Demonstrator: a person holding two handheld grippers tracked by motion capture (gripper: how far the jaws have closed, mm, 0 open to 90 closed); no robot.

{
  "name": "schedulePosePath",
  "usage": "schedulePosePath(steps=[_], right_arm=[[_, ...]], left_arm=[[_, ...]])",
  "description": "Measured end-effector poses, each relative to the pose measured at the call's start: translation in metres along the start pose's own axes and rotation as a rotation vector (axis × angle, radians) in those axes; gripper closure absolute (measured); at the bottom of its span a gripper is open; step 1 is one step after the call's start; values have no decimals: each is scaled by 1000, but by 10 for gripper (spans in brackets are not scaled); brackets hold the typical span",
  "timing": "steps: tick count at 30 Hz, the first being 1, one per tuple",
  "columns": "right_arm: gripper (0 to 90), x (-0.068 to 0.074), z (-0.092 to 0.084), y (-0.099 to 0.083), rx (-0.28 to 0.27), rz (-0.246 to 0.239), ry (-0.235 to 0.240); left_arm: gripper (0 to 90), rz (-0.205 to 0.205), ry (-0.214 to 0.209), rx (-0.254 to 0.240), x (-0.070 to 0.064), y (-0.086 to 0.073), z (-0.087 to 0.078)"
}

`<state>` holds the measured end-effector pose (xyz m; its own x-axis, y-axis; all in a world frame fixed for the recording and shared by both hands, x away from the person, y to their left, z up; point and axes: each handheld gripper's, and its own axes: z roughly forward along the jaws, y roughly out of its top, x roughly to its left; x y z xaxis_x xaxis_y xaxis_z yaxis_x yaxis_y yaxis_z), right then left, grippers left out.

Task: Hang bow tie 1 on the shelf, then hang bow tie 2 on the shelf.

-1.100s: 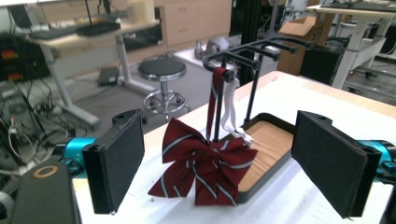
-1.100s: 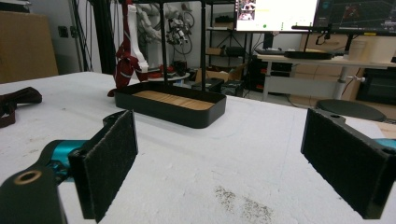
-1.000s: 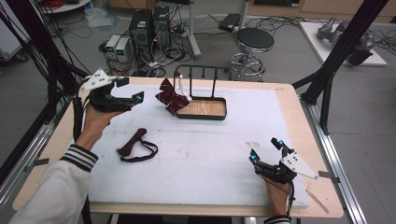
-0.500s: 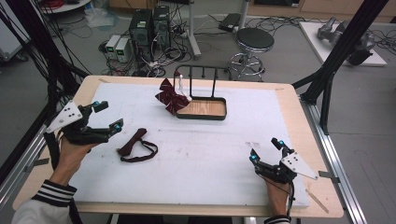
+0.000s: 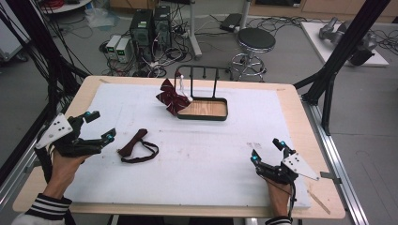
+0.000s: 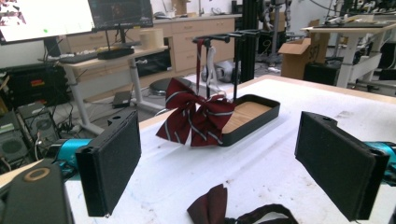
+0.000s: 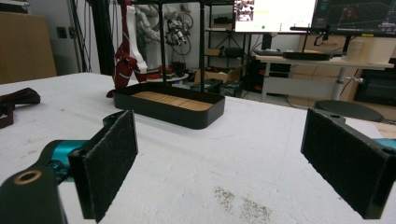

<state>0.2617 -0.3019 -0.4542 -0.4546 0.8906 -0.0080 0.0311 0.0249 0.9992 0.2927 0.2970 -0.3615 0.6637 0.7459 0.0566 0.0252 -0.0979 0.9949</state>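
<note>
Having drawn back from the black rack (image 5: 202, 93), the left gripper (image 5: 96, 127) is hovering wide open and empty just beside the flat maroon fabric bow tie (image 5: 137, 146), suggesting the pickup is next.

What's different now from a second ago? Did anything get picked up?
Nothing was picked up. The left gripper drew back from near the hanging bow toward the person, jaws open, and now sits beside the dark tie. The right gripper, bow, tie and tray stayed put.
</note>
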Motion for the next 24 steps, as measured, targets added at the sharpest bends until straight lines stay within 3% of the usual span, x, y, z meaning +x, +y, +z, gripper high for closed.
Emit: schedulePosePath(steps=[24], right_arm=[[103,0,1,0,-3,-16,-3]], left_arm=[[148,0,2,54,2,1,-11]])
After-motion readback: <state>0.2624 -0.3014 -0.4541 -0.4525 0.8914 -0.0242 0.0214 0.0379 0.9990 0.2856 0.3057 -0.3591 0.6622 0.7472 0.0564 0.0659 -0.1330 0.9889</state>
